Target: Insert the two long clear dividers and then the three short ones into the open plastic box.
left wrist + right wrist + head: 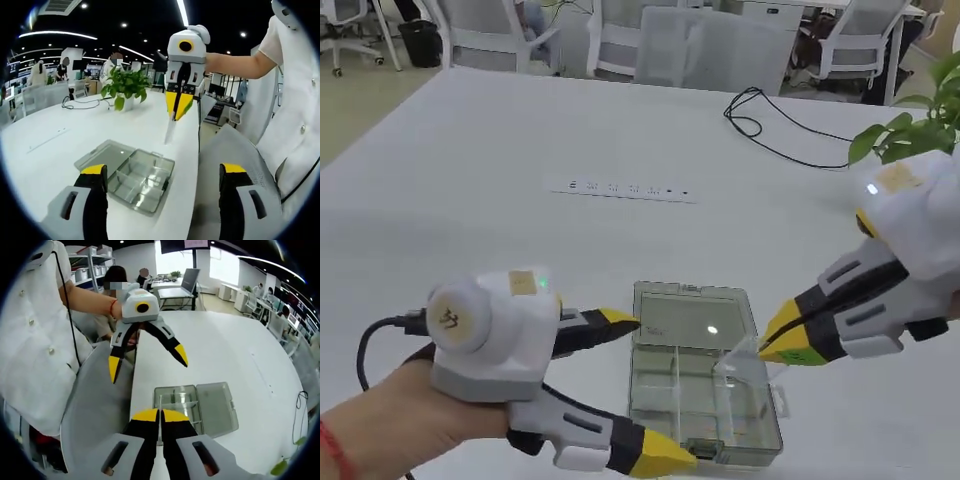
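Nearest, the white left gripper with yellow-tipped jaws (660, 390) gapes wide and empty beside the open clear plastic box (638, 375) on the white table (470, 180). The matching right gripper (767, 347) pinches a thin clear plastic divider (740, 378) by its upper edge, hanging above the box. The divider looks light, stiff and slippery, so an edge grip seems best.

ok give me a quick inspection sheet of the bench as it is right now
surface: white table
job's things: plastic box open, some dividers seated; clear divider held above it
clutter: power strip
grippers: right gripper shut on the clear divider; left gripper open beside the box
cables: black cable looped at the far side; lead trailing from the left gripper
surroundings: plant, office chairs
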`<state>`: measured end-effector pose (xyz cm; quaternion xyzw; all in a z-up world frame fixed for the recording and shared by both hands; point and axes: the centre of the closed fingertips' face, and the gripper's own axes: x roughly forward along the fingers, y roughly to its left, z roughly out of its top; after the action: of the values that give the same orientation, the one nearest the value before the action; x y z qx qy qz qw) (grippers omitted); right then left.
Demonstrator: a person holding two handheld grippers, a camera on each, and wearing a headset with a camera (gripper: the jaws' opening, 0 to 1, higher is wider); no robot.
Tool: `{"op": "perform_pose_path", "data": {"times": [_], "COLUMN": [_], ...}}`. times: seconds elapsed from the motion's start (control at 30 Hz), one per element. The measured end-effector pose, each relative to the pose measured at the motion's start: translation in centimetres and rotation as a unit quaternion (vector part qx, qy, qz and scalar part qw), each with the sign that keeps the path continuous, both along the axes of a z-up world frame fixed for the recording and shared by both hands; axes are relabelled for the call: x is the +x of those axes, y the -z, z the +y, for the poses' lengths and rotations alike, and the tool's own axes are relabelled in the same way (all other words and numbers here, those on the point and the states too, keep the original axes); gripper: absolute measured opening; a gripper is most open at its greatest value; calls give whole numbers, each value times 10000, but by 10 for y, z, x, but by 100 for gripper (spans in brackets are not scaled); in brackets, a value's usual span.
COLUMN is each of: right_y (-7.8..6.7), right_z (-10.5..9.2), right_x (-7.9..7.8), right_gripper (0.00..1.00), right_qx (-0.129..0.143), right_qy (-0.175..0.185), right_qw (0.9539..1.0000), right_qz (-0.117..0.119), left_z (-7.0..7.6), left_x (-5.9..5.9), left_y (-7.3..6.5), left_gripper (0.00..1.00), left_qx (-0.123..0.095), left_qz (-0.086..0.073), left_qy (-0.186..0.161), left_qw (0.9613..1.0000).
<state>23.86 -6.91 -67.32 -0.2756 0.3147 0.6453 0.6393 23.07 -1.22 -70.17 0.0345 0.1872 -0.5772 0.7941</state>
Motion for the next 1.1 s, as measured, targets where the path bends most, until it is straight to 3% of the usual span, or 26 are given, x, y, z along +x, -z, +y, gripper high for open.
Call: {"op": "perform_pose_path", "data": {"times": [0.13,0.4,0.63,1.1], "right_y": [12,38,60,83], "right_z": [4,12,16,12], "right_x": [9,21,31,37], "right_gripper": [3,3,3,3], "right_qx": [-72,-171,-221,-392], "right_qy": [42,14,48,51], "right_qw": [9999,9998,9996,9992], "right_qz": [-59,-103,-140,-86], "left_z": [6,13,17,20], "left_x": [1,1,1,1], "left_y": [7,19,22,23], "left_gripper": [100,100,100,100], "left_qx": [69,238,223,182], "left_qz": [32,81,119,169], "left_qy": [3,10,-51,-109], "left_qw": [10000,9997,9997,9996]}}
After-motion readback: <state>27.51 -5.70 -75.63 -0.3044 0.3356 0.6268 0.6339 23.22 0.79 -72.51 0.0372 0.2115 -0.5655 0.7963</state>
